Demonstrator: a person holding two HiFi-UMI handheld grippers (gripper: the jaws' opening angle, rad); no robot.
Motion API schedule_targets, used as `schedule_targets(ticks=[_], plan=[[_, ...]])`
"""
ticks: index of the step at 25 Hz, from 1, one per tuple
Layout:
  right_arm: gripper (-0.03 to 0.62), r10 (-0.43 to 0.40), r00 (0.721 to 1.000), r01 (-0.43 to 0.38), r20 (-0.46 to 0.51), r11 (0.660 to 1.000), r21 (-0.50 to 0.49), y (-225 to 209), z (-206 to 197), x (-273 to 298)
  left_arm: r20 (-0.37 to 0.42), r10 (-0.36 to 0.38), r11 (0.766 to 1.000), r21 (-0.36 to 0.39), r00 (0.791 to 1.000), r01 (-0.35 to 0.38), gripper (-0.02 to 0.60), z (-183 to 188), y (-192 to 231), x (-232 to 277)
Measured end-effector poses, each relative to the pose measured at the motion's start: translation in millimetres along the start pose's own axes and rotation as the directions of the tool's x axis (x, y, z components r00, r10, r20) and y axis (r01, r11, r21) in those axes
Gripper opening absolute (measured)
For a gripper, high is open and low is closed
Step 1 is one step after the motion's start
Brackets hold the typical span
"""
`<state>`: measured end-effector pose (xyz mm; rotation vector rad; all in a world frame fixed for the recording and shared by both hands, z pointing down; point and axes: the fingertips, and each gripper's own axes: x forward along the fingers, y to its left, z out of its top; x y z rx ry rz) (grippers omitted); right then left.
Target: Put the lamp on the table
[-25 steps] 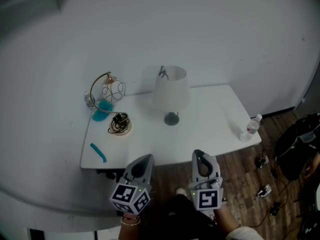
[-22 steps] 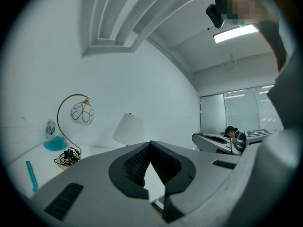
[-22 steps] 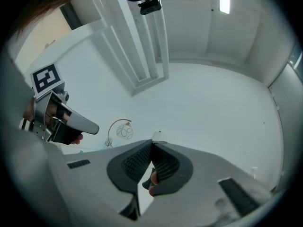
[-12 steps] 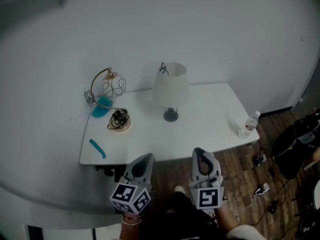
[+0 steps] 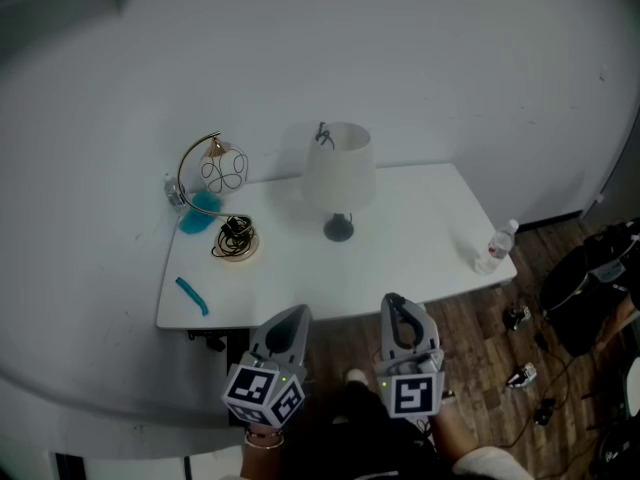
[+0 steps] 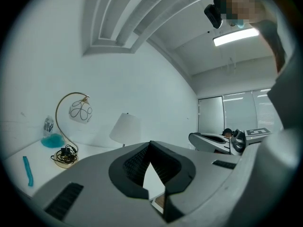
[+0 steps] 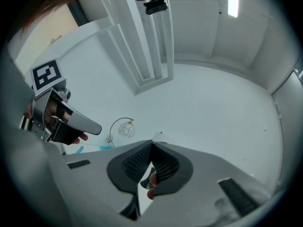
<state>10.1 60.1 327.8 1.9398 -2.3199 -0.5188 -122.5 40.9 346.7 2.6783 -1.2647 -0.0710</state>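
White-shade lamp (image 5: 340, 173) stands upright on the white surface (image 5: 420, 238), near its back edge. Left tongs (image 5: 292, 316) and right tongs (image 5: 394, 304) are both clenched, empty, hovering off the near edge. Arc lamp (image 5: 212, 173) sits back left, with a teal stick (image 5: 192, 296), maybe a toothbrush, front left.

The white-shaded lamp (image 5: 339, 178) stands upright on the white table (image 5: 420, 243).

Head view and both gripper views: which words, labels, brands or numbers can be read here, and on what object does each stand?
No text is readable in any view.
Water bottle label: too small to read.
Marker cubes on the left gripper and right gripper: black-and-white square patterns only, no letters or digits.
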Motion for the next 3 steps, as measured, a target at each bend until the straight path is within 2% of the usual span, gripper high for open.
schedule_targets(ticks=[3], plan=[[0.003,0.000,1.000,0.000,-0.010,1.000,-0.005,0.8,-1.2,2.5,0.012,0.006,1.000,0.002,1.000,-0.006,-0.002,0.8,1.9,1.5]])
